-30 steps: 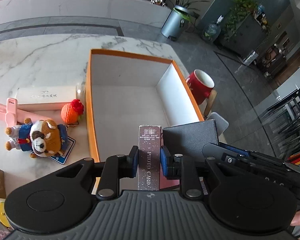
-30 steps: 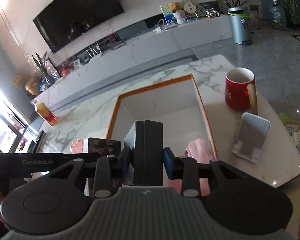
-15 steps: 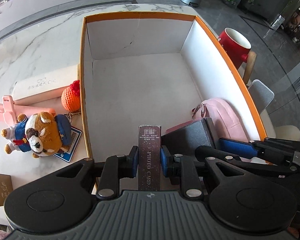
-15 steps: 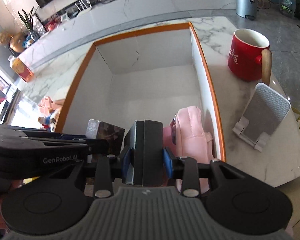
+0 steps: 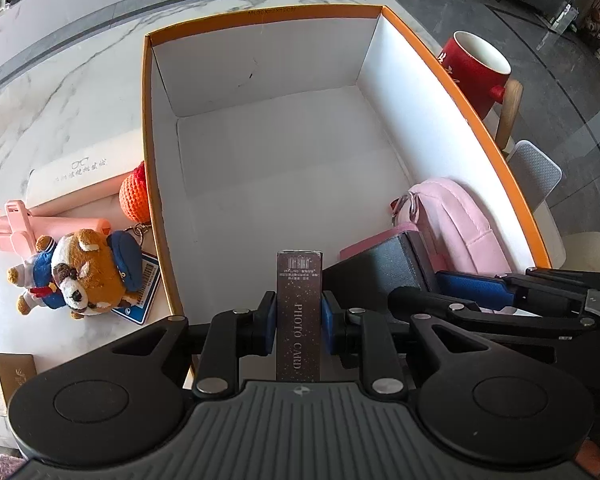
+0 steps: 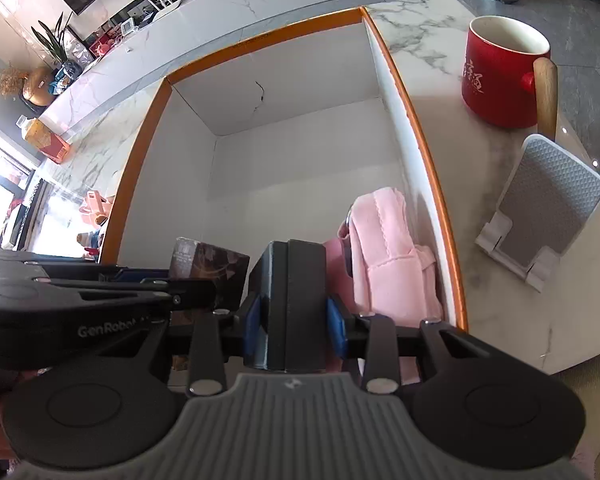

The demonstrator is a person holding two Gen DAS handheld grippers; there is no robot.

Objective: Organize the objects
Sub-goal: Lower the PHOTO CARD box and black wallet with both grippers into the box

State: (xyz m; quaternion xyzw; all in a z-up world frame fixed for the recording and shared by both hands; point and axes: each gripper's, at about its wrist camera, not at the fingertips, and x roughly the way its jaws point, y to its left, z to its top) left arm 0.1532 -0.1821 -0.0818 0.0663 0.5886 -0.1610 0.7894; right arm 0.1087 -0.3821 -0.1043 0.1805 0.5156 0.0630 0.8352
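While pinched in the left tool (image 5: 299, 322), photo card box (image 5: 299, 312) lengthwise toward the orange box (image 5: 460, 92); right tool (image 6: 295, 322) clamping a dark case (image 6: 294, 300).

The dark case (image 6: 292, 304) hides the pink pouch's (image 6: 392, 264) near end.

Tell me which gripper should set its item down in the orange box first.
Left, probably. The left gripper holds the photo card box over bare floor of the orange box. The right gripper holds its dark case beside the pink pouch.
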